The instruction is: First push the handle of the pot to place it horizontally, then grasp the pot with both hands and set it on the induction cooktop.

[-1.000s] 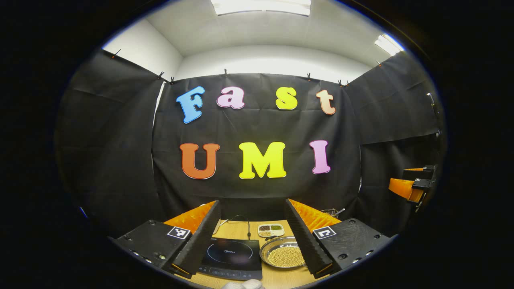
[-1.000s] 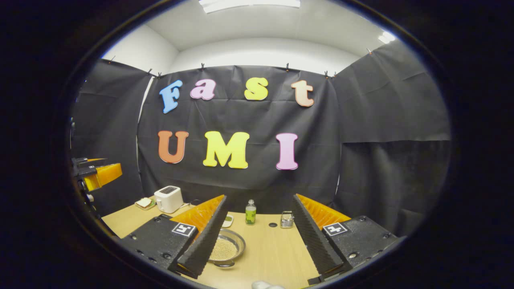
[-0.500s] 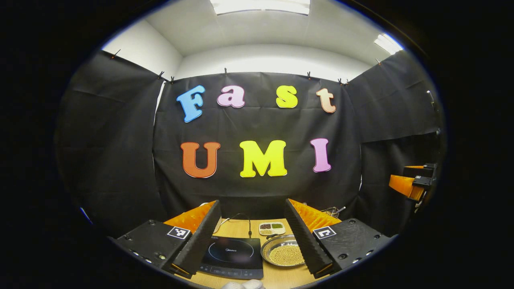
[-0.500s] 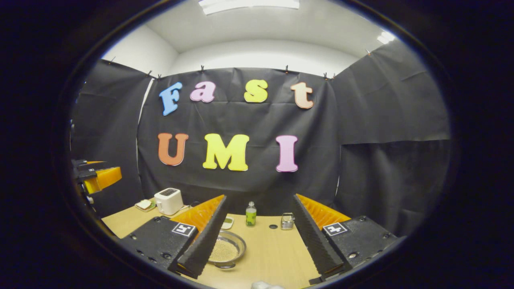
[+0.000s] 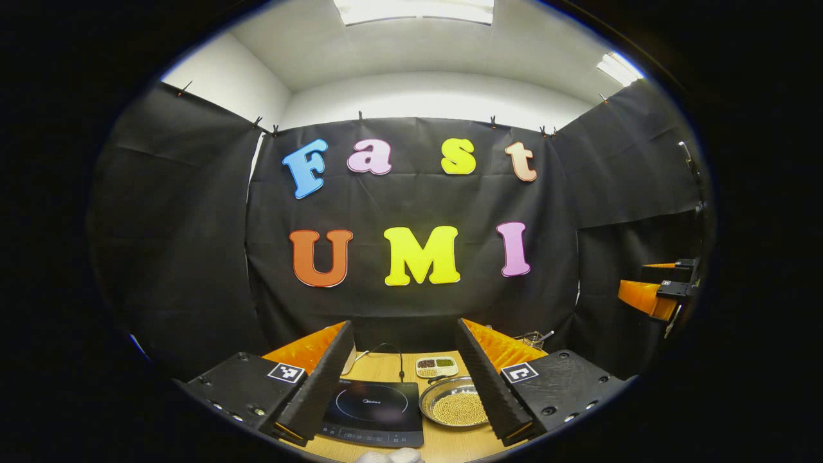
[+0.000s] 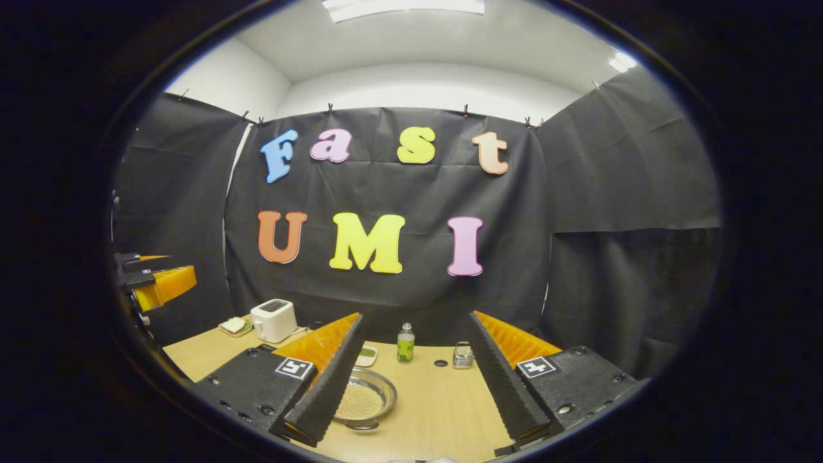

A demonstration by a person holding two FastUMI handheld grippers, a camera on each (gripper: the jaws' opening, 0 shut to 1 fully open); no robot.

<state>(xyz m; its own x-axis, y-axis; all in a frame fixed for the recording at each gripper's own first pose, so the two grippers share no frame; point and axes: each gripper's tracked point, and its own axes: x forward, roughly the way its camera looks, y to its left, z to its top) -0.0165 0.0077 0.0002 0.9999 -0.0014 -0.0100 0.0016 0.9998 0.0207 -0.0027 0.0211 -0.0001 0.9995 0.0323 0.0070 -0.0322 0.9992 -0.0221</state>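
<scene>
A shallow metal pot (image 5: 455, 405) filled with yellowish beans sits on the wooden table just right of a black induction cooktop (image 5: 374, 411). My left gripper (image 5: 405, 326) hovers open above and short of both; its right finger covers the pot's right rim. In the right gripper view the pot (image 6: 364, 401) lies low and left, half hidden behind the left finger, with a short handle stub (image 6: 362, 424) on its near side. My right gripper (image 6: 416, 318) is open with nothing between its fingers. Each gripper shows at the other view's edge: the right gripper (image 5: 654, 292), the left gripper (image 6: 154, 283).
A divided dish of beans (image 5: 437, 366) and a wire basket (image 5: 532, 338) stand behind the pot. A white toaster (image 6: 273, 319), a plate of food (image 6: 233, 326), a green bottle (image 6: 405, 343) and a small metal holder (image 6: 463, 355) line the table's back. A gloved hand (image 5: 389, 455) shows below.
Both views have drifted slightly; the cooktop, pot and back-row items sit a little further right in frame. Both grippers stay open and nothing on the table has moved.
</scene>
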